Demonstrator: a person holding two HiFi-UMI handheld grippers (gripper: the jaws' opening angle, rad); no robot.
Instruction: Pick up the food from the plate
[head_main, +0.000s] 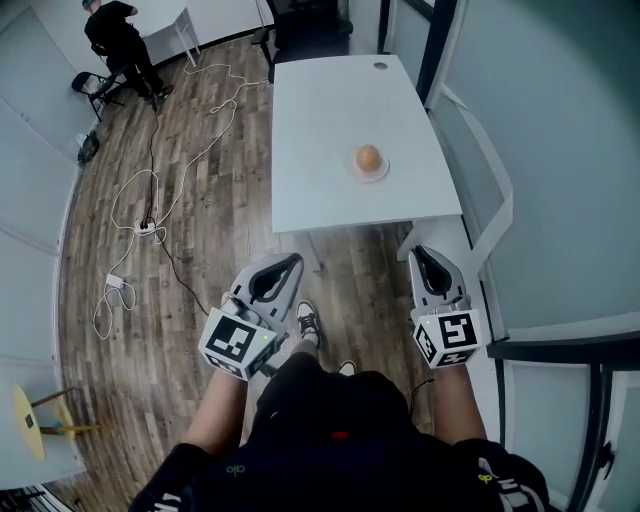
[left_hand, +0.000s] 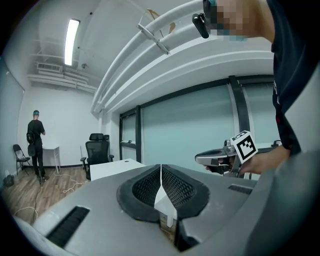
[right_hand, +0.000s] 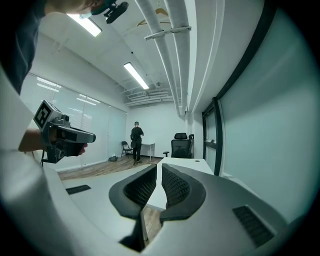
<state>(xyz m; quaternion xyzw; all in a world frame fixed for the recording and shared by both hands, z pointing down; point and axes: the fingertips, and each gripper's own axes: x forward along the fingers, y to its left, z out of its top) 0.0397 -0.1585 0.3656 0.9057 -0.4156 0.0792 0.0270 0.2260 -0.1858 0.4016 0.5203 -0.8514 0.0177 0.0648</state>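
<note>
A round brown piece of food sits on a small white plate near the front right of the white table in the head view. Both grippers are held in front of the table's near edge, short of the plate. My left gripper has its jaws closed together with nothing between them. My right gripper is also shut and empty. Each gripper view looks nearly level over the tabletop, and neither shows the plate.
A black office chair stands at the table's far end. White cables trail over the wood floor at left. A person stands by another desk at the far left. A glass wall runs along the right.
</note>
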